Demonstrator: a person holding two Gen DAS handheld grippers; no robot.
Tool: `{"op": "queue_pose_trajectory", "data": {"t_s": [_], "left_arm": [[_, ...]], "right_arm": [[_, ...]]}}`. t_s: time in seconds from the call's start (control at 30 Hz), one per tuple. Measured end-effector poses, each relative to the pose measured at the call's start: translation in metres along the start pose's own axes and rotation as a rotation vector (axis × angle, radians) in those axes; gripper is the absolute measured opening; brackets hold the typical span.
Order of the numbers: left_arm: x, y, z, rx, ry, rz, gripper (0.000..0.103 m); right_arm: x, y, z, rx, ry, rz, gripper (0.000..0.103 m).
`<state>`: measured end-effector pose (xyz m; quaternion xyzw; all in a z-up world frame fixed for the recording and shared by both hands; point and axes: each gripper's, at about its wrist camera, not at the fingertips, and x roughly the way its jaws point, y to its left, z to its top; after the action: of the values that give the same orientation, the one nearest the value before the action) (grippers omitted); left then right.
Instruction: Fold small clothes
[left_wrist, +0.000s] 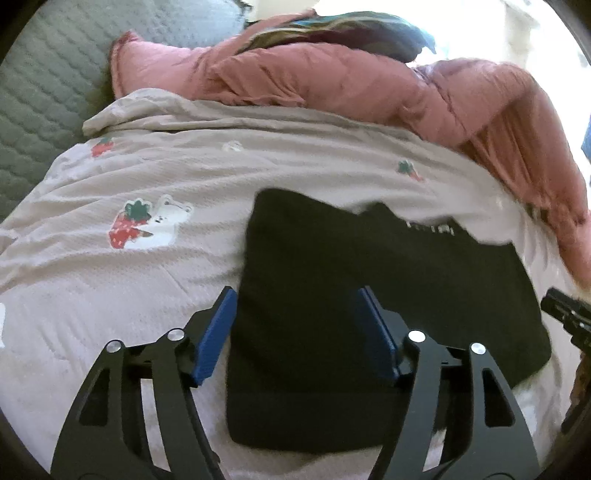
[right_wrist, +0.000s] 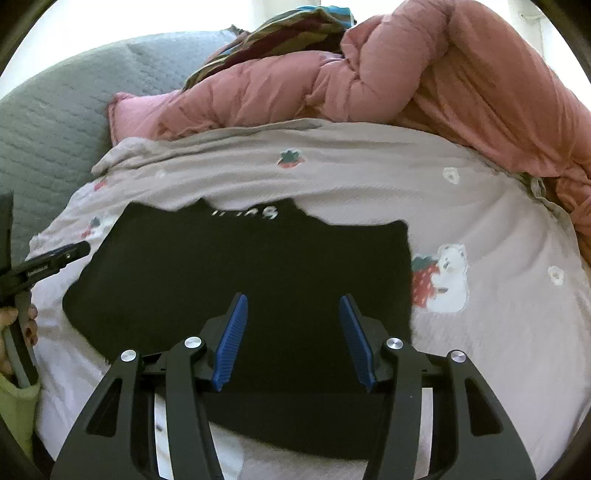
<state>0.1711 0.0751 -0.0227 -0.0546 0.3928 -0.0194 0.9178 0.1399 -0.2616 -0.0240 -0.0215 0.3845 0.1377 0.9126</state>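
A small black garment (left_wrist: 388, 295) with white lettering lies flat on a beige bedspread printed with strawberries and bears (left_wrist: 147, 258). It also shows in the right wrist view (right_wrist: 240, 266). My left gripper (left_wrist: 295, 295) is open and empty, hovering over the garment's left part. My right gripper (right_wrist: 293, 301) is open and empty over the garment's right part. The right gripper shows at the right edge of the left wrist view (left_wrist: 569, 314). The left gripper shows at the left edge of the right wrist view (right_wrist: 48, 262).
A bunched pink quilt (left_wrist: 332, 77) (right_wrist: 443, 74) lies along the far side of the bedspread (right_wrist: 480, 206). A striped cloth (right_wrist: 280, 29) lies behind it. A grey quilted mattress cover (left_wrist: 44, 92) (right_wrist: 55, 122) shows at the left.
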Motion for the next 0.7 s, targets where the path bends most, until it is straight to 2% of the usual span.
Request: {"op": "queue_pose_trajectory", "data": {"t_s": [0.2, 0.33, 0.43, 0.7], "left_arm": [[0.011, -0.011, -0.025, 0.051, 0.100, 0.012, 0.063], [0.007, -0.008, -0.034, 0.054, 0.107, 0.016, 0.066], [0.009, -0.006, -0.041, 0.047, 0.127, 0.013, 0.067], [0.006, -0.003, -0.050, 0.044, 0.137, 0.013, 0.069]], "right_arm": [[0.007, 0.013, -0.020, -0.044, 0.055, -0.017, 0.051], [0.011, 0.007, -0.032, -0.036, 0.078, -0.042, 0.052], [0.014, 0.002, -0.040, -0.021, 0.105, -0.073, 0.060], [0.013, -0.006, -0.050, 0.007, 0.117, -0.069, 0.061]]}}
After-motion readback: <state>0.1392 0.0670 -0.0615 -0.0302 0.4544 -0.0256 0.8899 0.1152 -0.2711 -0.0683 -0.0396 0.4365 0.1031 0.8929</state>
